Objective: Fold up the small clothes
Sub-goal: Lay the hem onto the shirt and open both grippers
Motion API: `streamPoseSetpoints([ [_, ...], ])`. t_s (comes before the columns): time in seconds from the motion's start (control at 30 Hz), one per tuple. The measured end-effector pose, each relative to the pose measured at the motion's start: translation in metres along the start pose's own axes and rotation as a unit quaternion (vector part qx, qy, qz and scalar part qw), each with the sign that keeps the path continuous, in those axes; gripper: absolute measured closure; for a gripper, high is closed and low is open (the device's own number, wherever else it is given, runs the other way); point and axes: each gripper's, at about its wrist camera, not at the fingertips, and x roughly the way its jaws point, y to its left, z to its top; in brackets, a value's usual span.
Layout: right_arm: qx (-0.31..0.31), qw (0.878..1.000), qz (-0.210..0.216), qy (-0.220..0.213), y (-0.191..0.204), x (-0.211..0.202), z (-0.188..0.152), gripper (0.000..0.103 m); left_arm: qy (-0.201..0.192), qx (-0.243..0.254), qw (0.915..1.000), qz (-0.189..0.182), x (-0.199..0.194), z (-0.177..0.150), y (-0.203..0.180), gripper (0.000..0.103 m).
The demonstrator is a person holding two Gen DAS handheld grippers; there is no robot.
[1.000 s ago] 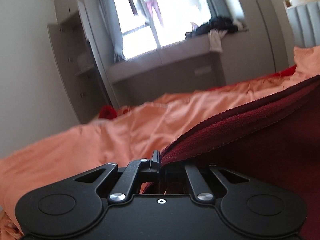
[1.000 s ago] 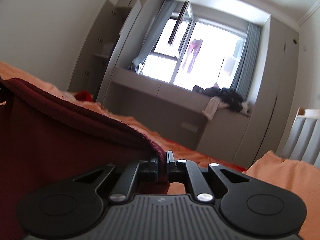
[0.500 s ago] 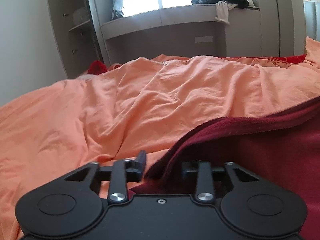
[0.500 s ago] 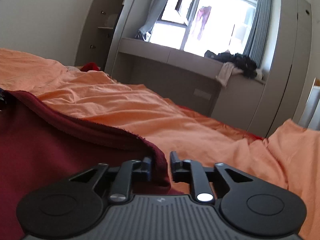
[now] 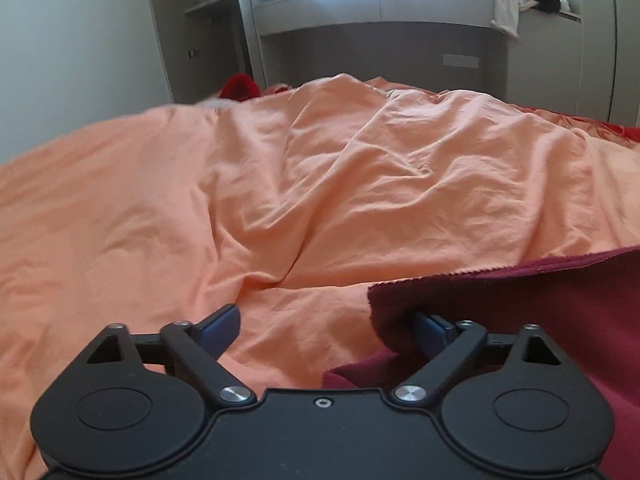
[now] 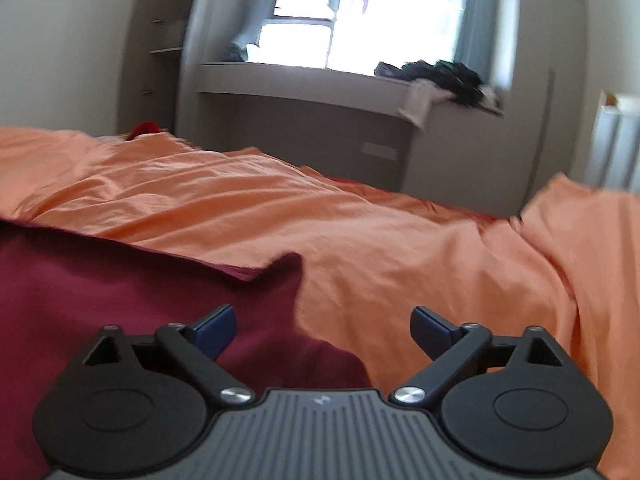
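The left gripper (image 5: 324,330) hangs low over the bed, its jaws opening and already wide apart. The left finger (image 5: 220,326) stands over bare orange sheet (image 5: 280,184). The right finger (image 5: 434,330) is partly covered by the near corner of the dark red garment (image 5: 540,304), which drapes over its tip; nothing is pinched between the pads.

The garment lies flat on the sheet, spread between the two grippers, with its far hem running across the sheet.

The right gripper (image 6: 322,326) is also opening, its jaws far apart and gripping nothing. Its left finger (image 6: 216,330) sits above the garment (image 6: 120,292), whose right corner pokes up in a small peak ahead of the gripper. Its right finger (image 6: 434,328) is over the sheet (image 6: 400,232).

Beyond the sheet, a grey bench (image 6: 312,96) runs under the bright window (image 6: 360,12), with a heap of dark clothes (image 6: 444,76) at its right end.
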Motion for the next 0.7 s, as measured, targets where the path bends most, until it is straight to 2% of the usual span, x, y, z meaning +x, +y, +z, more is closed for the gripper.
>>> streamPoseSetpoints([
  [0.13, 0.049, 0.998, -0.027, 0.003, -0.019, 0.004, -0.006, 0.001, -0.003, -0.031, 0.9994, -0.012, 0.006, 0.005, 0.014, 0.008],
  [0.27, 0.056, 0.997, -0.045, -0.002, -0.032, -0.008, -0.005, 0.000, 0.003, -0.054, 0.9985, 0.006, 0.007, 0.010, 0.027, 0.007],
  [0.37, 0.041, 0.998, -0.054, -0.020, -0.037, -0.032, -0.007, 0.000, -0.011, -0.052, 0.9986, -0.001, -0.007, 0.010, 0.034, 0.007],
  [0.47, 0.032, 0.998, -0.047, -0.034, -0.036, -0.068, -0.014, 0.000, -0.038, -0.048, 0.9978, -0.024, -0.030, 0.001, 0.036, 0.001],
  [0.6, 0.039, 0.998, -0.016, -0.042, -0.029, -0.107, -0.033, 0.000, -0.048, -0.006, 0.9974, -0.054, -0.054, -0.017, 0.024, 0.001],
  [0.7, 0.062, 0.998, 0.000, -0.011, -0.026, -0.117, -0.051, 0.000, -0.058, 0.041, 0.9963, -0.048, -0.067, -0.030, 0.012, 0.001],
])
